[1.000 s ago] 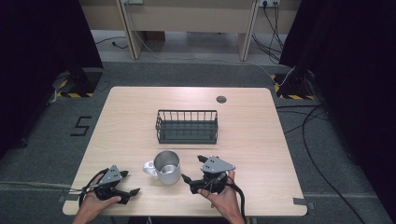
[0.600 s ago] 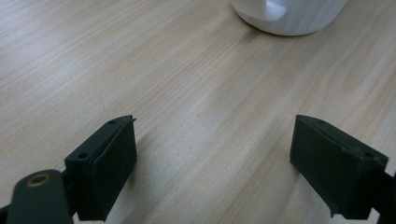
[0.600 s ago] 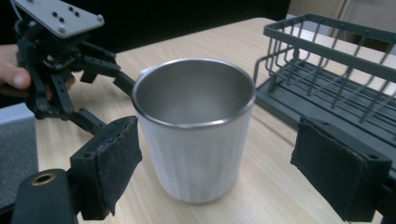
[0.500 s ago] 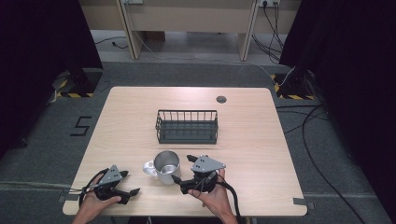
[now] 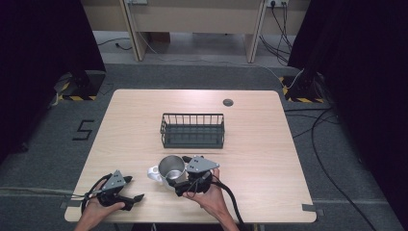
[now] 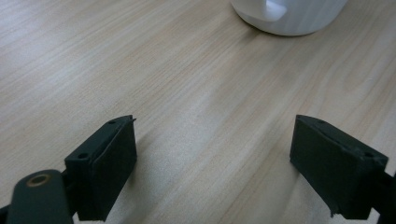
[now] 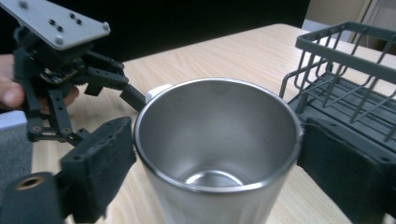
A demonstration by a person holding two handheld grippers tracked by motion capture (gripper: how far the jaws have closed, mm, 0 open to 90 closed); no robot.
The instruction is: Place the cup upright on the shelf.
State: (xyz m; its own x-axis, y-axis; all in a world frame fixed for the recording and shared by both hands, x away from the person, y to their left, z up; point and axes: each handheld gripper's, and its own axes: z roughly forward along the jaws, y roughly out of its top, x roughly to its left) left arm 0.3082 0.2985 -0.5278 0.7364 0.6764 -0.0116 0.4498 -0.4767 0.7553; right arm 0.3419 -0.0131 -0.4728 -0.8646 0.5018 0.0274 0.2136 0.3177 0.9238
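Observation:
A steel cup [image 5: 171, 167] stands upright near the table's front edge, with a white mug [image 5: 154, 173] touching or just beside it on its left. My right gripper [image 5: 177, 182] has come in from the right. Its jaws have just been opening, and the steel cup [image 7: 215, 135] now stands between them with a pad right at its wall on either side. My left gripper [image 5: 135, 187] rests open on the wood at the front left, nothing between its jaws [image 6: 215, 135], and the white mug [image 6: 289, 14] lies ahead of it.
A dark wire rack [image 5: 192, 116] sits in the middle of the table, just behind the cup, and appears in the right gripper view as the rack [image 7: 336, 46] at the right. A small round grommet [image 5: 228, 102] marks the far edge. Bare wood lies to the right.
My right gripper has slid left from beside the steel cup until its jaws straddle it, and the jaws stand wider. The left gripper, mug and rack have not moved.

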